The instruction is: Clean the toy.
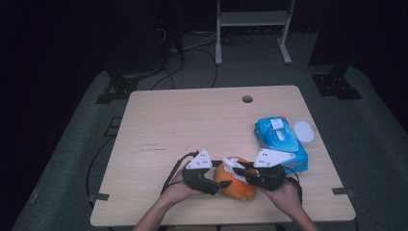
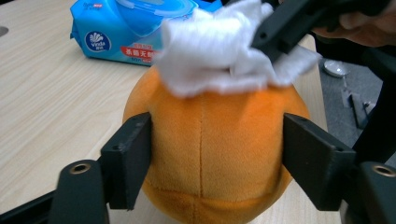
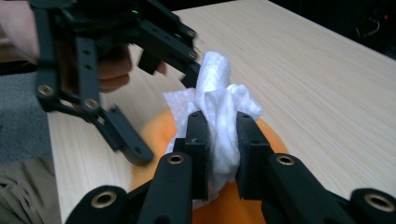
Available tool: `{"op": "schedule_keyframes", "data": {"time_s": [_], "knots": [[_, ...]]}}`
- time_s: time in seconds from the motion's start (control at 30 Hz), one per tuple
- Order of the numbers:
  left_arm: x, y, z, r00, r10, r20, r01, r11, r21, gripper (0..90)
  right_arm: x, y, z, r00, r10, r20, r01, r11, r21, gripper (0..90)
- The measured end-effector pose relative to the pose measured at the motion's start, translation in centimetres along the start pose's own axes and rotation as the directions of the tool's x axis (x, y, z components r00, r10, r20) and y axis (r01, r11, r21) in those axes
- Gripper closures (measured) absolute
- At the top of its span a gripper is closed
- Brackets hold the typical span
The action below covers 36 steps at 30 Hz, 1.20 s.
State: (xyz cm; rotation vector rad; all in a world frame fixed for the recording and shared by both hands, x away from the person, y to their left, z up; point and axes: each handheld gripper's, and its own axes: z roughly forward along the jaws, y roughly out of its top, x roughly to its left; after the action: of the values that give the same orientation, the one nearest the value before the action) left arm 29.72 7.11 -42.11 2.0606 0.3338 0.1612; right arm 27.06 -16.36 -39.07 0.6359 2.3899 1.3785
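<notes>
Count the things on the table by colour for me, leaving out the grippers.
Orange: 1, plush ball
White: 2, wipe, round lid
Blue: 1, wipes pack
Total: 4

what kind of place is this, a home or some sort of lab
Probably a lab or recording room: a bare wooden table stands on grey floor amid trailing cables, with a metal rack frame behind and dark surroundings.

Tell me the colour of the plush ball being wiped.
Orange; the plush ball shows best in the left gripper view.
</notes>
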Motion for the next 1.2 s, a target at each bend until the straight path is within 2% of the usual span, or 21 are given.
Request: {"op": "schedule_keyframes", "data": {"time_s": [0.03, 0.1, 0.17, 0.27, 0.47, 0.53, 0.6, 0.63, 0.7, 0.73, 0.77, 0.83, 0.93, 1.0, 1.03, 1.1, 1.13, 1.2], "knots": [[-0.3, 0.1, 0.0, 0.9995, 0.032, -0.006, -0.032, 0.9995, 0.007, 29.2, 0.4, 0.2, 0.2, 0.9999, -0.007, -0.014, 0.007, 1.000, -0.005, 76.9], [-0.7, 0.2, 0.1, 0.9976, 0.068, -0.012, -0.067, 0.9975, 0.019, 29.6, 1.1, 0.6, 0.6, 0.9991, -0.028, -0.031, 0.028, 1.000, -0.003, 76.9], [-0.6, 0.1, 0.0, 0.9967, 0.080, -0.014, -0.080, 0.9965, 0.027, 30.0, 1.4, 0.8, 0.8, 0.9985, -0.045, -0.033, 0.045, 0.999, 0.005, 77.0], [-0.3, -0.3, 0.0, 0.9969, 0.078, -0.005, -0.078, 0.9966, 0.025, 30.6, 0.6, 0.6, 0.5, 0.9993, -0.022, -0.029, 0.023, 1.000, 0.006, 77.0], [0.4, -0.8, -0.3, 0.9988, 0.046, 0.017, -0.047, 0.9984, 0.031, 27.8, -1.0, -0.5, -0.2, 0.9998, 0.022, -0.004, -0.021, 1.000, 0.010, 76.9], [0.4, -0.4, -0.5, 0.9988, 0.045, 0.019, -0.045, 0.9988, 0.017, 20.9, -0.8, -0.6, 0.0, 0.9999, 0.015, 0.001, -0.015, 1.000, 0.007, 76.9], [0.4, 0.0, -0.6, 0.9994, 0.017, 0.031, -0.016, 0.9991, -0.039, 18.7, -0.4, -0.5, 0.4, 0.9998, 0.018, -0.013, -0.018, 1.000, 0.007, 76.8], [0.3, 0.1, -0.6, 0.9992, 0.024, 0.032, -0.023, 0.9992, -0.034, 18.7, -0.1, -0.4, 0.7, 0.9995, 0.016, -0.027, -0.015, 1.000, 0.004, 76.8], [0.0, -0.2, -0.2, 0.9979, 0.065, 0.006, -0.065, 0.9978, 0.006, 23.4, 0.5, -0.2, 1.2, 0.9995, -0.009, -0.030, 0.010, 1.000, 0.013, 76.8], [0.1, -0.4, -0.2, 0.9983, 0.057, 0.009, -0.057, 0.9983, 0.005, 24.4, 0.6, -0.1, 1.4, 0.9993, -0.029, -0.023, 0.030, 0.999, 0.019, 76.8], [0.3, -0.6, -0.2, 0.9988, 0.047, 0.013, -0.047, 0.9989, 0.002, 25.3, 0.6, -0.1, 1.4, 0.9992, -0.028, -0.028, 0.029, 0.999, 0.023, 76.8], [0.7, -0.9, -0.4, 0.9990, 0.045, 0.005, -0.045, 0.9989, 0.014, 26.5, 0.3, -0.3, 1.3, 0.9994, -0.022, -0.027, 0.023, 1.000, 0.020, 76.8], [1.3, -1.5, -0.7, 0.9996, 0.024, 0.014, -0.024, 0.9993, 0.028, 26.8, -0.5, -0.8, 0.9, 1.0000, 0.002, -0.009, -0.001, 1.000, 0.030, 76.7], [1.6, -1.9, -0.9, 0.9997, 0.006, 0.022, -0.007, 0.9997, 0.022, 26.8, -1.1, -1.5, 0.5, 0.9997, 0.013, 0.019, -0.013, 0.999, 0.045, 76.7], [1.7, -1.9, -0.9, 0.9997, -0.002, 0.025, 0.001, 0.9999, 0.017, 26.7, -1.5, -1.8, 0.4, 0.9991, 0.038, 0.017, -0.038, 0.998, 0.045, 76.7], [1.5, -1.5, -0.8, 0.9997, -0.001, 0.026, 0.001, 1.0000, 0.007, 23.3, -1.7, -2.1, 0.2, 0.9978, 0.065, 0.010, -0.066, 0.997, 0.040, 76.7], [1.5, -1.2, -0.8, 0.9996, 0.001, 0.027, -0.001, 1.0000, 0.006, 20.4, -1.6, -2.0, 0.2, 0.9986, 0.051, 0.018, -0.051, 0.998, 0.040, 76.7], [1.1, -0.9, -0.6, 0.9994, 0.007, 0.034, -0.006, 0.9999, -0.016, 19.3, -1.3, -1.8, 0.4, 0.9986, 0.051, 0.013, -0.051, 0.998, 0.030, 76.7]]}}
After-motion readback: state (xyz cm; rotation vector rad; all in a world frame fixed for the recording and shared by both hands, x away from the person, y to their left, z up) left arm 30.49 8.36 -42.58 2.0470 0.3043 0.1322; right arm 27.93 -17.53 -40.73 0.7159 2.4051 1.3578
